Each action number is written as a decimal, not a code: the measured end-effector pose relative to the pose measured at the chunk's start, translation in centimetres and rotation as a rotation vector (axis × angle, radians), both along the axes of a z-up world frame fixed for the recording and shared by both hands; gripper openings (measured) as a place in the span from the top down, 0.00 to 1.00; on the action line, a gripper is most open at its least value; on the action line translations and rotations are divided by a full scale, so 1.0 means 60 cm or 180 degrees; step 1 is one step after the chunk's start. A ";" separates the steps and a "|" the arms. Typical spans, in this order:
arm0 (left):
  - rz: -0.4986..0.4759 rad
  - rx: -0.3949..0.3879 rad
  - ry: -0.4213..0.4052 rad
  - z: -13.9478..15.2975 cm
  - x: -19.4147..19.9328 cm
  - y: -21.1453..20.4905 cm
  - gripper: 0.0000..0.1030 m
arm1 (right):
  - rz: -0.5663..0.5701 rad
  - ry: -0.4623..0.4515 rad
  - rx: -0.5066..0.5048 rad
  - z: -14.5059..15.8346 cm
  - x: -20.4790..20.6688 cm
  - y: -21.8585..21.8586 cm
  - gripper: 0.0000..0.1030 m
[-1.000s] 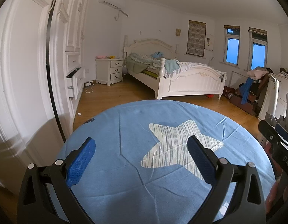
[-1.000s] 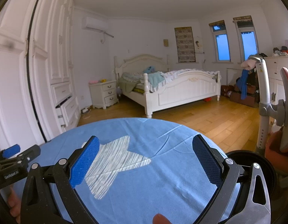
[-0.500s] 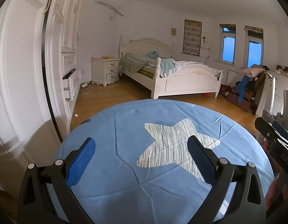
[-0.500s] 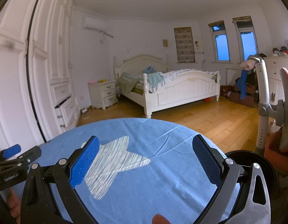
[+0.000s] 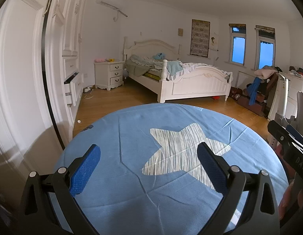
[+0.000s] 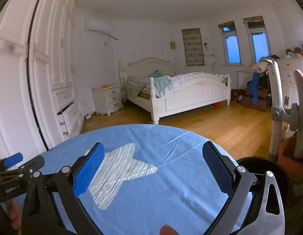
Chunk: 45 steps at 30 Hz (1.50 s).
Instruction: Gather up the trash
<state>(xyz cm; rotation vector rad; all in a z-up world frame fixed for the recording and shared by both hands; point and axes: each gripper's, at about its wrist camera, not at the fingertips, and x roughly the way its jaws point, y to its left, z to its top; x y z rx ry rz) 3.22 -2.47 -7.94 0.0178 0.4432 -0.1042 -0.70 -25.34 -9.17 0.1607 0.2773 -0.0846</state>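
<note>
Left wrist view: the left claw (image 5: 148, 165) stands wide open with nothing between its blue pads, hovering above a round counter covered in a blue cloth with a pale striped star (image 5: 120, 137). The cloth carries no trash that I can make out. On the wooden floor (image 5: 112, 105) beside the white wardrobe (image 5: 24, 78) lies a small white scrap (image 5: 78, 121), and a dark item (image 5: 88, 127) sits at the cloth's far left edge; either may be trash, though both are too small to identify. The right claw's tip (image 5: 288, 137) shows at the right edge.

Right wrist view: the right claw (image 6: 153, 169) is likewise spread wide and holds nothing, above the same counter. A round black bin (image 6: 269, 168) sits low, just beside the counter's right edge; its contents are not visible. A white bed (image 6: 190, 98) stands well apart across the room.

Judgement: collection appears not yet begun. No item is in hand, and a target must first be found, most likely on the floor.
</note>
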 end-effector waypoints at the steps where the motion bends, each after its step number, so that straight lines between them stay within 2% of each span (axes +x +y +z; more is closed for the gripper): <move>1: -0.0003 0.0005 -0.0001 0.000 0.000 -0.001 0.05 | -0.0008 0.0003 0.0005 0.000 0.000 0.001 0.05; 45: 0.0005 0.0003 0.0042 -0.003 0.003 -0.001 0.05 | -0.0028 0.0004 0.0018 0.000 0.000 0.011 0.05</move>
